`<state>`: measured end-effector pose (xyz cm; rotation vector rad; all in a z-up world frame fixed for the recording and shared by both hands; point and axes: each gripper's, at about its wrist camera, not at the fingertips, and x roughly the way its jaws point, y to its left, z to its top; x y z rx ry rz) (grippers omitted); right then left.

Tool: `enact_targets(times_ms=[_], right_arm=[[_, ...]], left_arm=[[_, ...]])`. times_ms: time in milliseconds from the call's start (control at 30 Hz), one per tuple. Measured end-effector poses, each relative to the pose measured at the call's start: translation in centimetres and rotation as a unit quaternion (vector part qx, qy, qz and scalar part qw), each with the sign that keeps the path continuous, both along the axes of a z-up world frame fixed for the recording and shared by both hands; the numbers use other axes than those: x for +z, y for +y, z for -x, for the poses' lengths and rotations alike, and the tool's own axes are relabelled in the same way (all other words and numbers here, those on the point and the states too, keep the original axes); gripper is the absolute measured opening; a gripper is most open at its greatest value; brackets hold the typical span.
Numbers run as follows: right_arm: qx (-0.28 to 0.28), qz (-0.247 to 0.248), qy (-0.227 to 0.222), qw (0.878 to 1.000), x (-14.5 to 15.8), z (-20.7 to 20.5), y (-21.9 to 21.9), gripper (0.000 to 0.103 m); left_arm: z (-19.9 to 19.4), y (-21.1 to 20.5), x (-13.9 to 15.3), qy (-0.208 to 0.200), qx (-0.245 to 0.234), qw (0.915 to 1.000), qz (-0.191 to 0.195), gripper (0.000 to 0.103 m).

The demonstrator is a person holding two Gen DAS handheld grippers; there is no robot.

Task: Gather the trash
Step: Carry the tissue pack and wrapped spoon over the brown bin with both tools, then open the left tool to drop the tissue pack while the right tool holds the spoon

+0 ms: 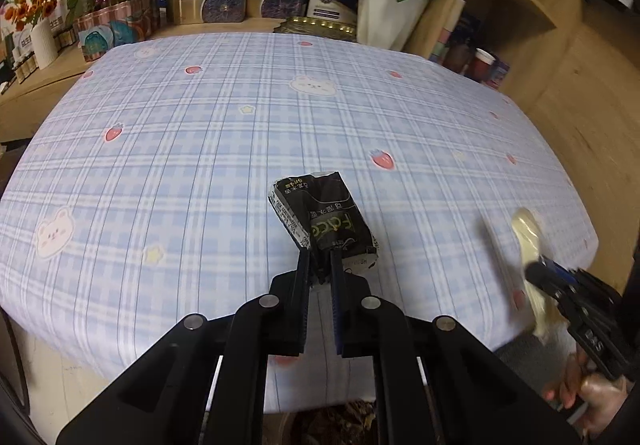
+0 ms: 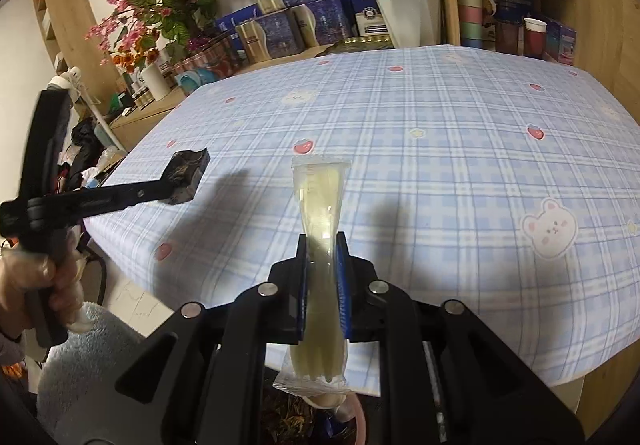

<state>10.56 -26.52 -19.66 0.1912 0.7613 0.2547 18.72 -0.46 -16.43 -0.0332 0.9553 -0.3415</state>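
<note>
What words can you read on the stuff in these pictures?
"Face": on the black tissue pack held in the left claw, seen sideways.
Small white characters on the same pack: too small to read.
Blue and gold boxes behind the table: print too blurred to read.
Clear yellowish packet in the right claw: no readable text.

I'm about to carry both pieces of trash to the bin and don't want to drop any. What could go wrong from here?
The left gripper pinches only one corner of the black packet, so it could swing or slip out. The right gripper clamps the long clear wrapper mid-length; its slick film may slide through.
</note>
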Motion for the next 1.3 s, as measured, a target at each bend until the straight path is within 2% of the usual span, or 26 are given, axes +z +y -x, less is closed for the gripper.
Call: enact_targets(times_ms=[233,533,700,800,967,1100,1133,1200,1233,1267,1300], right_arm=[[0.002,0.006,-0.002,1.0,0.3,2.2,0.6,0.016],[0.003,0.011,-0.021,1.0,1.0,4.9,1.2,0.016],[0.001,0.01,-0.022,1.0,0.7,6.1,1.3,0.016],[0.0,0.011,-0.02,1.0,0.4,6.7,1.1,0.016],[-0.003,0.017,-0.021,1.0,0.3,7.3,0.9,0.016],[-0.005,0.017,-0.019,1.0,0.1,7.6,0.9,0.016],[-0.005,0.017,-0.018,1.0,0.1,7.6,0.9,0.016],[-0.003,0.019,-0.017,1.0,0.0,7.8,1.1,0.016],[-0.002,0.02,-0.016,1.0,-0.1,7.8,1.2,0.016],[-0.001,0.02,-0.016,1.0,-0.1,7.8,1.3,0.016],[0.0,0.022,-0.016,1.0,-0.2,7.9,1.4,0.016]], left_arm=[[6.8,-0.2,0.7,-0.014,-0.057,0.9982,0.013,0.01],[13.7,-2.4,-2.0,0.012,-0.144,0.9895,0.008,0.01],[16.3,-4.3,-5.0,0.051,-0.183,0.9816,-0.011,0.01],[16.5,-5.0,-7.0,0.084,-0.192,0.9776,-0.017,0.01],[16.8,-5.9,-9.8,0.14,-0.215,0.9663,-0.026,0.01],[17.0,-6.5,-11.2,0.165,-0.231,0.9583,-0.034,0.012],[17.0,-6.6,-11.6,0.171,-0.235,0.9561,-0.037,0.013],[17.2,-6.9,-12.1,0.185,-0.248,0.9501,-0.044,0.024],[17.4,-6.9,-12.1,0.185,-0.25,0.9493,-0.048,0.042],[17.5,-7.0,-12.1,0.179,-0.249,0.9504,-0.051,0.054],[17.6,-6.9,-11.8,0.173,-0.246,0.9524,-0.048,0.056]])
